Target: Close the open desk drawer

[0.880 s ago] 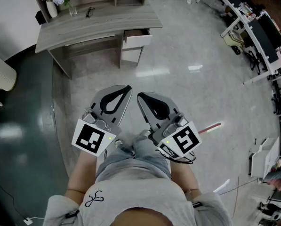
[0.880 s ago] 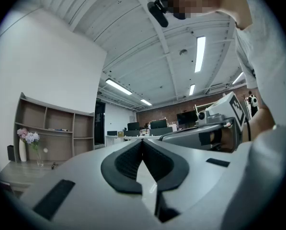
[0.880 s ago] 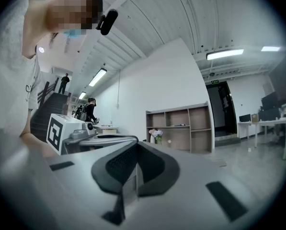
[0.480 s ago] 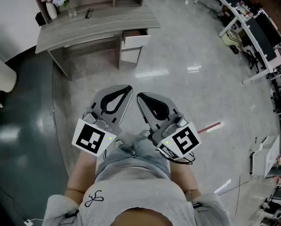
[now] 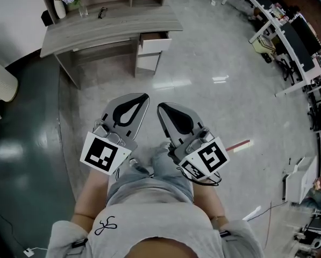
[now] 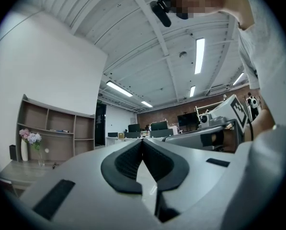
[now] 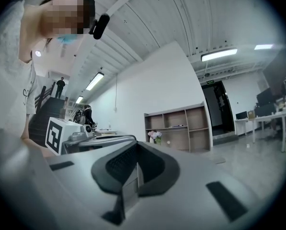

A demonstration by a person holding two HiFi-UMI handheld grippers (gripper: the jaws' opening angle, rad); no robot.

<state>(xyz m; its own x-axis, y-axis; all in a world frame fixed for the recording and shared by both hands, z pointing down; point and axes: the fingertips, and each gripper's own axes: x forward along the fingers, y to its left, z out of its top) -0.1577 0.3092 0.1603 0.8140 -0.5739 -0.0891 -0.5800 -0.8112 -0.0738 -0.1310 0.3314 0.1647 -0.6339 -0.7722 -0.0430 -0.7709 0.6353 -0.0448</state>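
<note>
We hold, nearest, two smooth grey plastic tools: left gripper (image 5: 144,97) and right gripper (image 5: 160,108), each with jaws pressed together on nothing. Well beyond, we list one curved grey wood-grain desk (image 5: 112,27), its one white boxy drawer (image 5: 156,43) pulled out.

Left gripper (image 5: 143,96), right gripper (image 5: 160,108): smooth matt grey plastic shells. Pads (image 6: 128,159) inside jaws: black, ribbed, dull. Floor (image 5: 203,90) ahead of both grippers: pale, polished, mirrors lights. Dark green strip (image 5: 26,133) left of left gripper: equally glossy. Desk (image 5: 106,28) far ahead: grey wood grain, matt. Drawer (image 5: 154,44) front: white, smooth. Shorts (image 5: 149,179) behind grippers: faded denim, frayed hem.
</note>
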